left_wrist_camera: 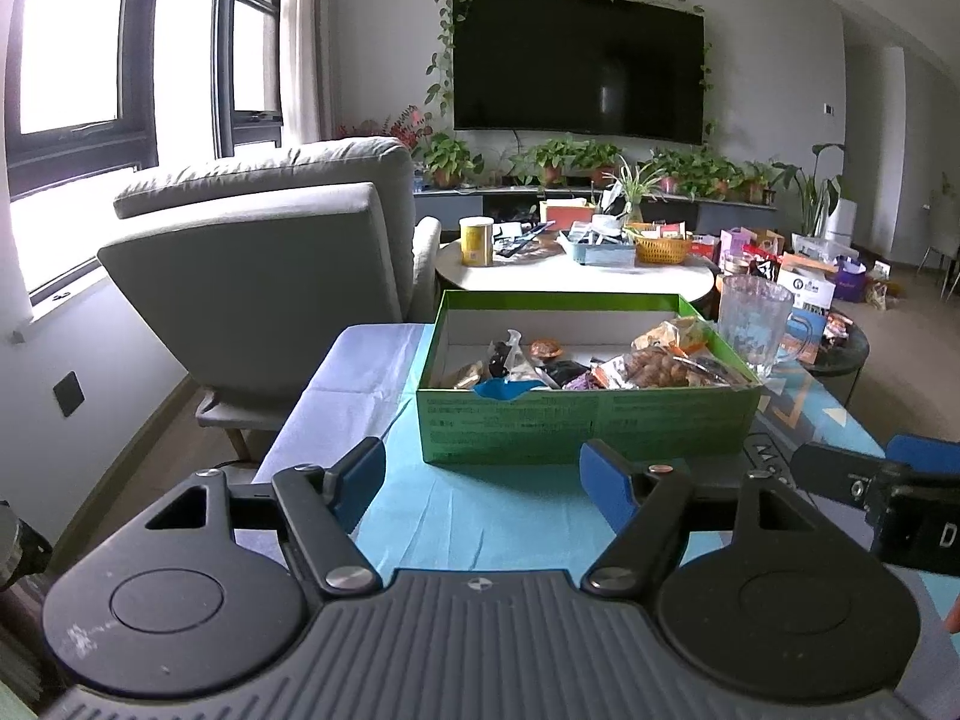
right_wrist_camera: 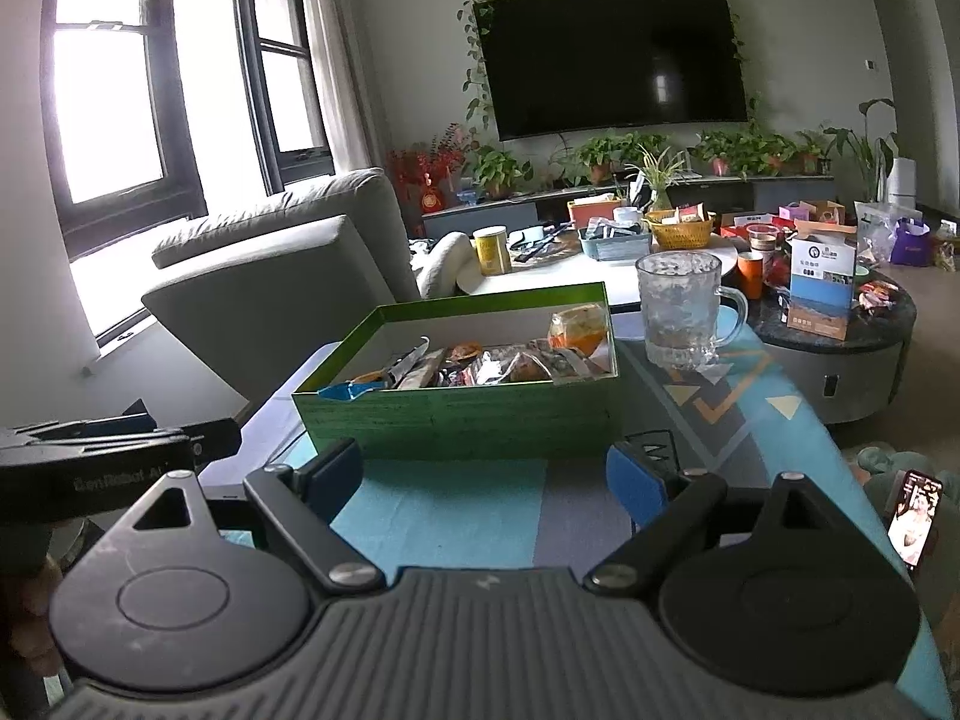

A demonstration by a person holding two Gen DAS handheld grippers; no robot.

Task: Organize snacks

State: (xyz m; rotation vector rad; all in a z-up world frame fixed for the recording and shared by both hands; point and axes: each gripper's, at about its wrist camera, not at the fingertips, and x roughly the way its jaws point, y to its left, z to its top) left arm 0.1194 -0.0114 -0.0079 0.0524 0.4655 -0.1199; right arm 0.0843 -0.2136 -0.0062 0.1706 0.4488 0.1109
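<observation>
A green cardboard box (left_wrist_camera: pixel 585 423) (right_wrist_camera: pixel 462 420) sits on a blue patterned tablecloth. It holds several wrapped snacks (left_wrist_camera: pixel 654 363) (right_wrist_camera: pixel 516 363) and a blue packet (left_wrist_camera: pixel 501 389) at its front rim. My left gripper (left_wrist_camera: pixel 483 483) hovers in front of the box, open, with nothing between its blue pads. My right gripper (right_wrist_camera: pixel 486 480) stands open and empty just short of the box's near wall. Each gripper shows at the edge of the other's view.
A clear glass mug (left_wrist_camera: pixel 753 321) (right_wrist_camera: pixel 684 309) stands right of the box. Behind are a grey armchair (left_wrist_camera: pixel 270 252), a round white table (left_wrist_camera: pixel 570 279) with a yellow tin, basket and trays, and a dark side table (right_wrist_camera: pixel 840 348). A phone (right_wrist_camera: pixel 915 513) lies at right.
</observation>
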